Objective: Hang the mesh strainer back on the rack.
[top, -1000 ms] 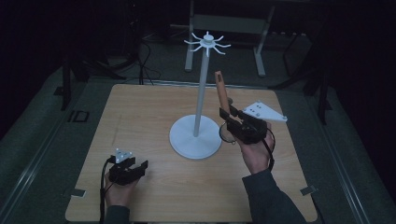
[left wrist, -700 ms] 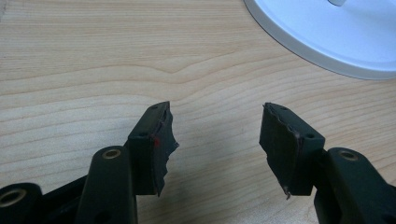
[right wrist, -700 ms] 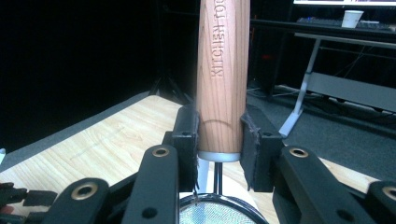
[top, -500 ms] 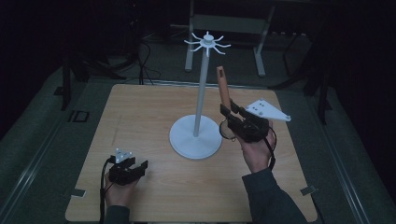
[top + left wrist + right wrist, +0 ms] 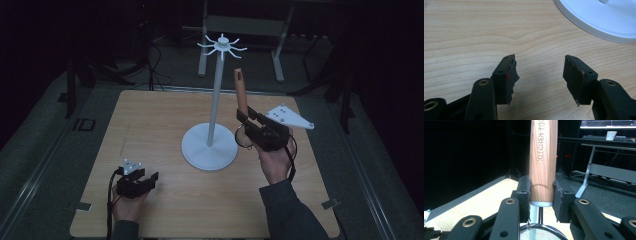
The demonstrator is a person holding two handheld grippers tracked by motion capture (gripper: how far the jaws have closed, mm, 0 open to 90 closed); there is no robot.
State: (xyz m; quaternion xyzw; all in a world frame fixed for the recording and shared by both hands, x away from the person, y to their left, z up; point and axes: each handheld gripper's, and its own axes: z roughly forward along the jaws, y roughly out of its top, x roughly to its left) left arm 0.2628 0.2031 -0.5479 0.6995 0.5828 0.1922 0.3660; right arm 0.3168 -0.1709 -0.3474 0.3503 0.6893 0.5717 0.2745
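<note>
The right gripper (image 5: 246, 131) is clamped on the wooden handle (image 5: 543, 160) of a small strainer (image 5: 243, 138), both pads pressed against the handle's lower end. The handle stands nearly upright, just right of the white stand (image 5: 210, 148) and its pole; the mesh bowl (image 5: 540, 232) hangs below the jaws, beside the stand's base. The left gripper (image 5: 142, 181) rests low over the wooden table (image 5: 150, 125), near-left of the stand's base, its 2 jaws set wide apart with nothing between them.
</note>
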